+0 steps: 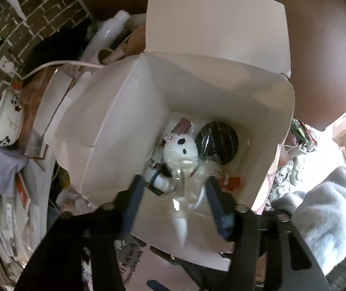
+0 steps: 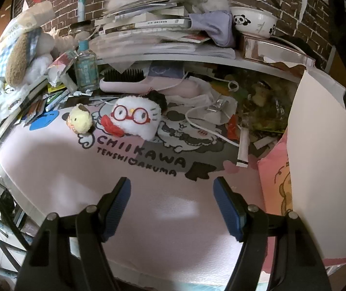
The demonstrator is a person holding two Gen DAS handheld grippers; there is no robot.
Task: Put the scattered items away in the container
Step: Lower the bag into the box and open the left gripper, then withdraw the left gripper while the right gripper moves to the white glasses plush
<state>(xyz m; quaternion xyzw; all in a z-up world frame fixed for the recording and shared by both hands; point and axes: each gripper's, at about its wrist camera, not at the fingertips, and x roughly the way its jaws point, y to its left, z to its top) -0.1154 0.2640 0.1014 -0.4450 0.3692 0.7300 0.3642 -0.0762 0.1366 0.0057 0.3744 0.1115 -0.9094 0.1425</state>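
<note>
The box (image 1: 221, 92) is white card, its flaps standing open, one tall flap upright at the far side. In its bottom lie a white plush (image 1: 180, 148) with black dot eyes and a pink bow, a black round tin (image 1: 217, 140) touching it on the right, a small white bottle (image 1: 157, 179) with a blue band, and an orange-red packet (image 1: 232, 181). Over the plush sits a crumpled clear wrapper (image 1: 189, 177), blurred by glare.

The left gripper (image 1: 173, 184) hangs over the box's near edge, its blue-padded fingers (image 1: 134, 198) spread wide on either side of the wrapper. Whether the pads touch it cannot be told; nothing looks pinched.

The right gripper (image 2: 171, 189) hovers over the pink mat (image 2: 148, 218), fingers wide apart and empty. On the mat beyond it lie two loose toys: a white plush with red glasses (image 2: 134, 120) and a red bow, and a small yellow chick (image 2: 79, 122) just beside it on the left. A white tube (image 2: 243, 149) lies further right, near the box wall (image 2: 318, 157) at the right edge.
</note>
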